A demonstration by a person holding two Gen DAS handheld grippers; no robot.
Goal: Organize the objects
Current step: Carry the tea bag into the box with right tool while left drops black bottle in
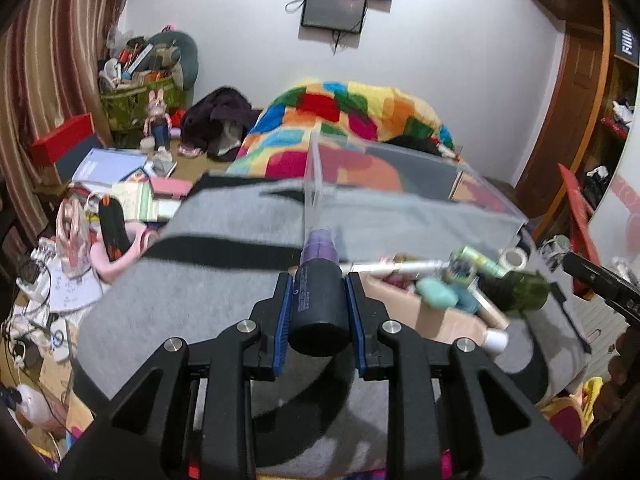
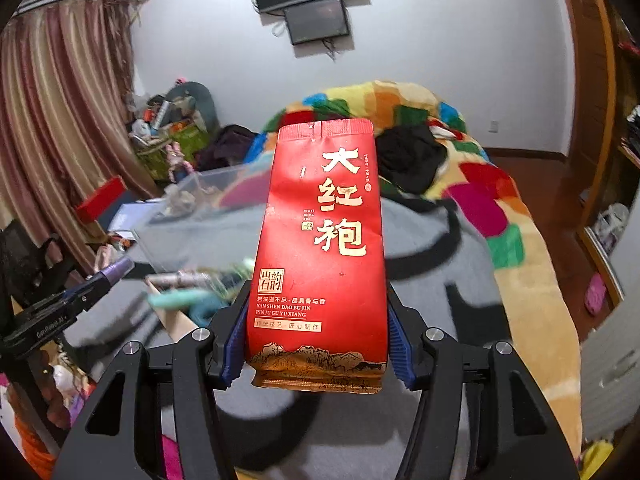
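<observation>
Only partly done, by the look of it: clear plastic bin (image 1: 420, 184) on the grey blanket (image 1: 192, 280) looks almost bare, cardboard box (image 1: 436, 312) beside it full of small things. Left tool (image 1: 320, 300) squeezed shut around black bottle with purple cap (image 1: 318, 292). Right tool (image 2: 316, 344) clamped on tall red tea packet (image 2: 320, 240), both held up above the bed.

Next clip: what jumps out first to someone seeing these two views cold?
The red tea packet with gold characters fills the right wrist view, clamped upright in the right gripper. In the left view, the left gripper squeezes a dark bottle with a purple top. Behind both lies a patchwork blanket on the bed, with a clear plastic bin in front.
</observation>
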